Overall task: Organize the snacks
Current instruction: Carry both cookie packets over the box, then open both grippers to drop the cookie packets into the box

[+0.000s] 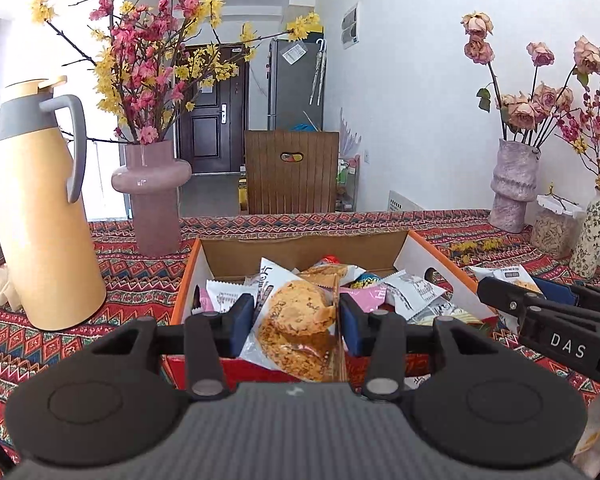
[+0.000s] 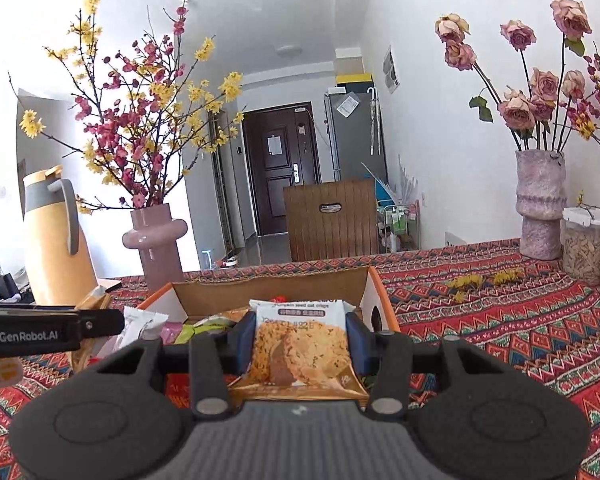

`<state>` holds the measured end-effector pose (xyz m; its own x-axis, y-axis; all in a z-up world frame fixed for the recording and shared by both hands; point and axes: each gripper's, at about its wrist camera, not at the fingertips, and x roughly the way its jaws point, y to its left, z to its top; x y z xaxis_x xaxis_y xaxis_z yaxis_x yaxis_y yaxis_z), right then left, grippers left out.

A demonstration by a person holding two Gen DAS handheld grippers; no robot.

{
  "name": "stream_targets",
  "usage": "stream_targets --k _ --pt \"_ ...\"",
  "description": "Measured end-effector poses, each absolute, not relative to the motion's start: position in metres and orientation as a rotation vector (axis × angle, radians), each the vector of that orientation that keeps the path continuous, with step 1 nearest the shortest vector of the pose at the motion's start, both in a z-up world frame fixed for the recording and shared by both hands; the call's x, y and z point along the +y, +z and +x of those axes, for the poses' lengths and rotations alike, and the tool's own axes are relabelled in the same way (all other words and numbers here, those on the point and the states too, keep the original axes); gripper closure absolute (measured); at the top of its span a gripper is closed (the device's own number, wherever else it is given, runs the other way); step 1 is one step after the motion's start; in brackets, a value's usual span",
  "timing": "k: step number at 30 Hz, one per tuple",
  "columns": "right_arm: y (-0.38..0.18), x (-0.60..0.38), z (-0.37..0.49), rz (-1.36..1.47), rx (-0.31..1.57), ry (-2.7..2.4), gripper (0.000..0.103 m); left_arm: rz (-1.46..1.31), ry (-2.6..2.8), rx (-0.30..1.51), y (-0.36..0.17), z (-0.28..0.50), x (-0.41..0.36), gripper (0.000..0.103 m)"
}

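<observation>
From the left wrist, the left gripper has its blue pads closed partway on a clear cookie packet, which hangs between them above the near edge of the orange-trimmed cardboard box; the packet's lower end is cut off behind the gripper body. The box sits on the patterned tablecloth and holds a jumble of other wrapped snacks, overlapping so that most of their printing cannot be read. At the right edge the right gripper reaches in, only one side of it showing, with a packet half hidden behind it. A yellow thermos jug stands left of the box, a pink vase just behind. From the right wrist, the right gripper is clamped partway on an oat crisp packet, held upright in front of the same box, whose contents are mostly screened by it. The left gripper enters from the left edge, its fingertips hard to make out, a cookie packet blurred behind it.
</observation>
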<state>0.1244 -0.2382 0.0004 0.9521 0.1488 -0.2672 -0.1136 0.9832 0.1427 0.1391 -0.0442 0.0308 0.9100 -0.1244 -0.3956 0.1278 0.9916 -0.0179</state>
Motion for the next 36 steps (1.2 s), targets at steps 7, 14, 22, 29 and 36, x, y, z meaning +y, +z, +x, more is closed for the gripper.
stream_targets --k 7,14,22,29,36 --pt "0.015 -0.232 0.153 0.100 0.259 0.128 0.057 0.002 -0.097 0.377 0.041 0.160 -0.042 0.057" --pt "0.026 -0.219 0.184 0.081 0.244 0.117 0.058 0.003 -0.056 0.362 0.042 0.184 -0.039 0.057" --pt "0.011 -0.211 0.215 0.085 0.261 0.088 0.058 -0.007 0.001 0.361 0.029 0.213 -0.036 0.057" --pt "-0.007 -0.209 0.221 0.076 0.280 0.109 0.058 -0.008 0.024 0.350 0.013 0.221 -0.030 0.057" --pt "-0.017 -0.209 0.230 0.084 0.325 0.107 0.056 -0.016 -0.007 0.346 0.005 0.222 -0.026 0.054"
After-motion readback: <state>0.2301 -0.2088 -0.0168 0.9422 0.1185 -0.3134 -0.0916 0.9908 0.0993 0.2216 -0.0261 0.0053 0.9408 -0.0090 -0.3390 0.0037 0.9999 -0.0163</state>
